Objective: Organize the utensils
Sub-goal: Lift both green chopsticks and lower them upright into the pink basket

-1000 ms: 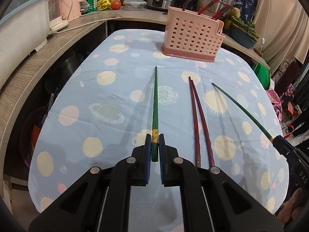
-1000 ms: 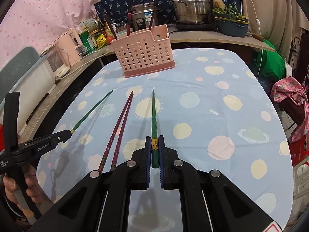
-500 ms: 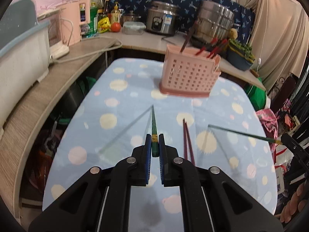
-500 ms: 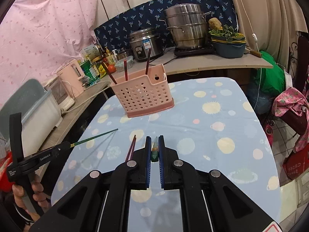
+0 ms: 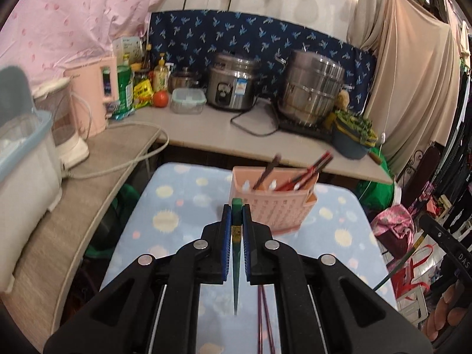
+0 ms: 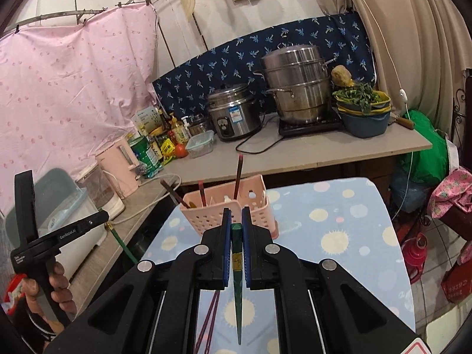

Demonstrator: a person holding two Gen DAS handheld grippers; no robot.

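Observation:
My left gripper (image 5: pixel 236 209) is shut on a green chopstick (image 5: pixel 236 265) that hangs tip-down between the blue pads, well above the spotted tablecloth (image 5: pixel 177 206). My right gripper (image 6: pixel 236 215) is shut on a second green chopstick (image 6: pixel 237 295), held the same way. A pink perforated utensil basket (image 5: pixel 271 206) (image 6: pixel 227 212) stands just ahead of both grippers, with several dark red chopsticks in it. A pair of dark red chopsticks (image 5: pixel 264 318) (image 6: pixel 211 321) lies on the cloth below. Each view shows the other gripper at its edge (image 5: pixel 424 224) (image 6: pixel 100 218).
A counter (image 5: pixel 224 135) runs behind and to the left of the table, with a rice cooker (image 5: pixel 230 88), a steel steamer pot (image 5: pixel 309 91), a pink kettle (image 5: pixel 94 97) and a white tub (image 5: pixel 23 159). A bowl of greens (image 6: pixel 362 112) sits at the counter's right end. A person's hand (image 6: pixel 56 289) holds the left gripper's handle.
Both grippers have risen off the table with their green chopsticks and moved toward the basket. The chopsticks, lying flat before, now hang tip-down. The dark red pair stayed on the cloth.

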